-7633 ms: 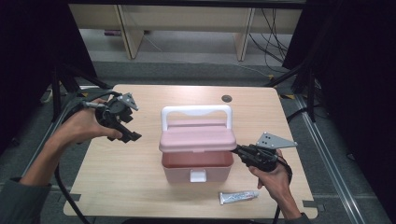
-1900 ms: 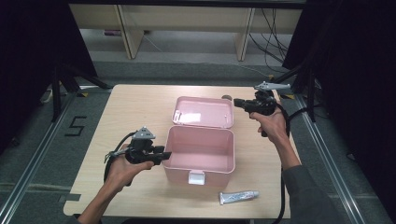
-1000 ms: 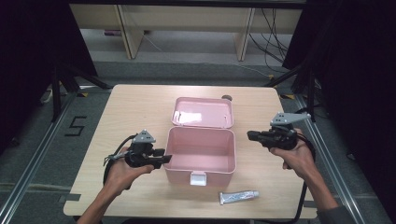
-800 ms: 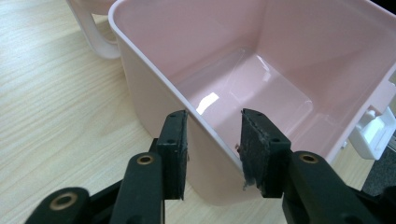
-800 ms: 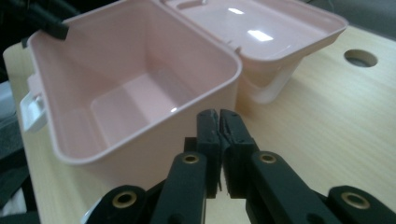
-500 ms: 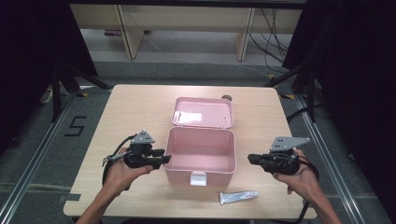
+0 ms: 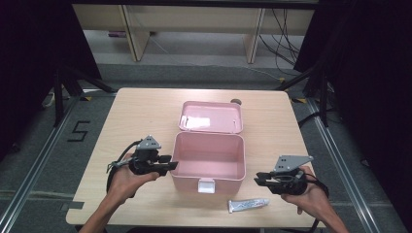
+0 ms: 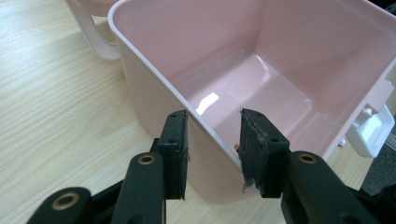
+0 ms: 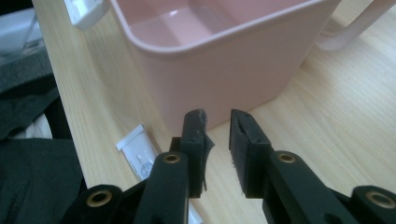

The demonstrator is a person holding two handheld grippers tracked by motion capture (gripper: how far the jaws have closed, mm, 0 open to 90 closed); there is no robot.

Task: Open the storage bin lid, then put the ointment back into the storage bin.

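Observation:
A pink plastic box (image 7: pixel 208 155) stands open at the table's middle, its lid (image 7: pixel 210 117) flipped flat behind it and a white latch (image 7: pixel 206 186) at its front. My left gripper (image 7: pixel 167 166) is at the box's left wall; in the left gripper view its jaws (image 8: pixel 214 114) stand open astride the rim of the box (image 8: pixel 205 128), one pad outside, one inside. My right gripper (image 7: pixel 257 178) hovers low at the front right, pointing at the box (image 9: pixel 224 60), jaws (image 9: pixel 217 114) a little apart and empty. A silver tube (image 7: pixel 248 205) lies near the front edge.
The box's white handle (image 9: pixel 345 28) rests on the table behind it. A small dark round object (image 7: pixel 236 101) sits beyond the lid. The tube (image 9: pixel 140 158) lies left of my right jaws. Bare wood lies left and right of the box.
The lid went from closed to flipped open. My right gripper came from the back right by the lid down to the front right. My left gripper stayed at the box's left wall.

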